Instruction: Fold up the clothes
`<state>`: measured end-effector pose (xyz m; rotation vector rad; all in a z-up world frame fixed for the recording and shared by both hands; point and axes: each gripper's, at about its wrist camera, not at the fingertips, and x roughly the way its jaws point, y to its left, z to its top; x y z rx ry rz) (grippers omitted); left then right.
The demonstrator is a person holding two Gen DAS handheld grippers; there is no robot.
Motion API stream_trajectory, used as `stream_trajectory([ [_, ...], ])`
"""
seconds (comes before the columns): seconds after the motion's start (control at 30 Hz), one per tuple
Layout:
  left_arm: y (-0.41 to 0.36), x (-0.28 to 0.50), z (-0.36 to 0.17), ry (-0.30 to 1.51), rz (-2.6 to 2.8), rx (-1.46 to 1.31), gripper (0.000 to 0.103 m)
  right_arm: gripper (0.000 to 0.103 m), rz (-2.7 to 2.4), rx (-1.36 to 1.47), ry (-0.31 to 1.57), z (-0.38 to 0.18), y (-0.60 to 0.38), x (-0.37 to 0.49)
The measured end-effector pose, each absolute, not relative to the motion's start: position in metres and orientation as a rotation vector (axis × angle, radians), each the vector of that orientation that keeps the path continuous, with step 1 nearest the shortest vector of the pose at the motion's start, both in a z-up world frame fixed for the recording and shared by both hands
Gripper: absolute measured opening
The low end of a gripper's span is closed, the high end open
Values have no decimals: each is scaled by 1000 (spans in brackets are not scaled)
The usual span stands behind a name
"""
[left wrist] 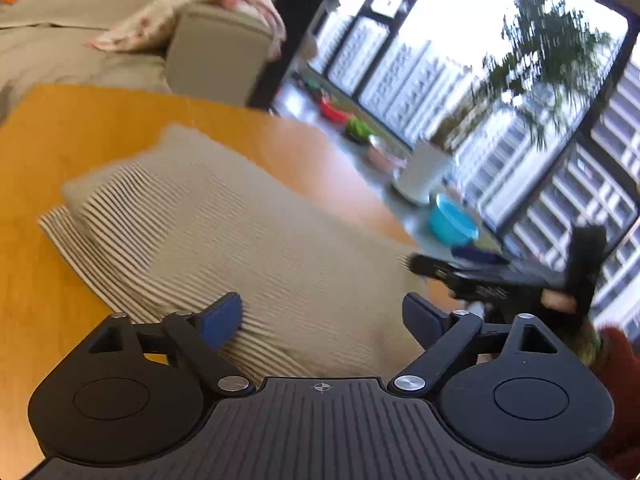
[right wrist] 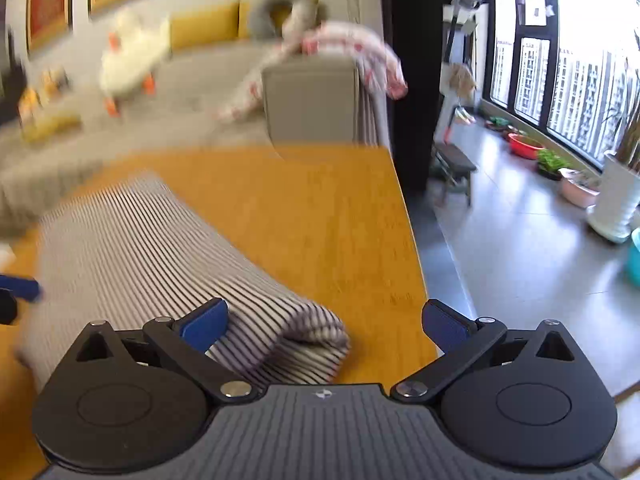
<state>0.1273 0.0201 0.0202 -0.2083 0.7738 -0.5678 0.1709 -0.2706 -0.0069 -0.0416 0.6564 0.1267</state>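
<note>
A striped black-and-white garment (left wrist: 224, 236) lies folded into a thick pad on the orange wooden table (left wrist: 60, 128). My left gripper (left wrist: 322, 320) hangs just above its near part, jaws wide apart, nothing pinched between the blue pads. In the left wrist view the right gripper (left wrist: 492, 280) shows as a dark blurred shape at the garment's right edge. In the right wrist view the same striped garment (right wrist: 144, 256) lies to the left, its rolled corner under my right gripper (right wrist: 326, 326), which stands open above the cloth. A blue pad of the left gripper (right wrist: 18, 288) peeks in at the left.
A grey sofa (right wrist: 192, 92) with a floral cloth (right wrist: 352, 52) over its armrest and a white plush toy (right wrist: 128, 64) stands behind the table. The table's right edge (right wrist: 412, 240) drops to a grey floor with a stool (right wrist: 454, 168), basins, plant pots and tall windows.
</note>
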Motion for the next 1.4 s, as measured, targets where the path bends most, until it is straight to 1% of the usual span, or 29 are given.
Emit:
stream_trajectory([
  [0.1, 12, 134, 10, 772, -516, -104, 85, 103, 151, -62, 661, -16, -262, 162],
  [0.3, 15, 145, 10, 744, -444, -46, 85, 103, 302, -30, 704, -16, -253, 120],
  [0.43, 20, 145, 15, 741, -408, -42, 87, 103, 419, -104, 700, -10, -233, 93],
  [0.47, 20, 142, 18, 741, -408, -43, 89, 103, 435, -135, 686, -5, -228, 88],
  [0.5, 22, 138, 20, 736, -412, -41, 93, 103, 437, -154, 658, 0, -227, 84],
  [0.67, 22, 107, 31, 716, -504, 19, 96, 103, 396, -51, 540, 26, -244, 95],
  [0.77, 17, 90, 25, 725, -537, 100, 97, 103, 316, -60, 583, 17, -252, 116],
  [0.87, 14, 81, 16, 703, -526, 196, 98, 103, 289, -150, 670, -11, -244, 121],
  [0.93, 16, 83, 13, 709, -517, 190, 101, 103, 275, -141, 631, -17, -242, 109],
  [1.0, 17, 87, 10, 712, -499, 195, 103, 103, 285, -141, 634, -17, -239, 99],
  [1.2, 27, 86, 8, 721, -483, 156, 103, 103, 327, -169, 628, -10, -231, 83],
  [1.4, 34, 67, 17, 702, -485, 180, 103, 103, 361, -68, 517, 10, -239, 73],
])
